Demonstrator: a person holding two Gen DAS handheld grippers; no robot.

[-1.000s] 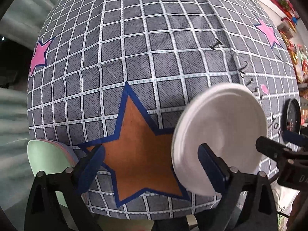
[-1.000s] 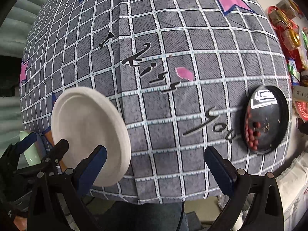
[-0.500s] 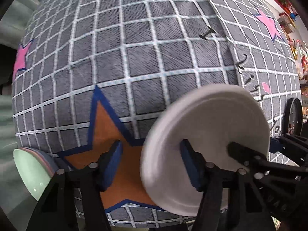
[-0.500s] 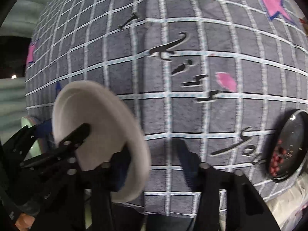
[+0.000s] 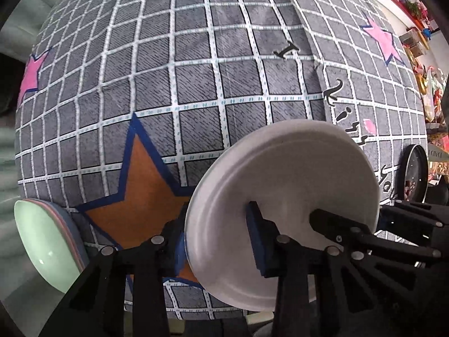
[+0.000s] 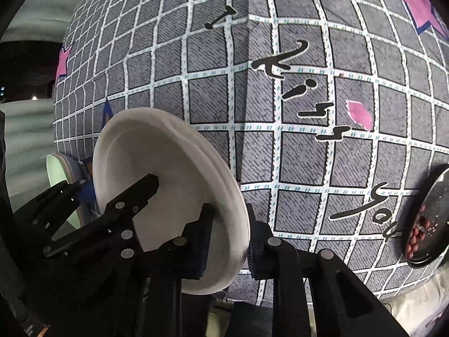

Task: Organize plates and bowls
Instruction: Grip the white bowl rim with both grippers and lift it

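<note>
- Grey checked cloth (image 5: 196,84) printed with stars and script is spread over the table, and an orange star (image 5: 143,196) is seen at its near side.
- One white plate (image 5: 280,196) is held off the cloth, tilted, near the table's front edge, between the orange star and the script.
- Left tool (image 5: 216,241): its fingers are pinched on the plate's near-left rim, one pad under the plate and one on its face.
- Right tool (image 6: 228,238): its fingers are likewise clamped on the plate's right rim, so the plate is gripped from both sides at once.
- Risk: if the two tools are pulled in different directions, the thin rim is likely to be bent, cracked or twisted out of one grip.
- Risk: if both grips are released together, the tilted plate is expected to drop onto the cloth or slide off the front edge.
- A stack of plates with a pale green one on top (image 5: 47,241) is noted at the left edge of the table, overhanging it; a knock from the left tool could tip it off.
- A dark dish with red beads (image 6: 426,221) sits well to the right and is judged clear of the work.
</note>
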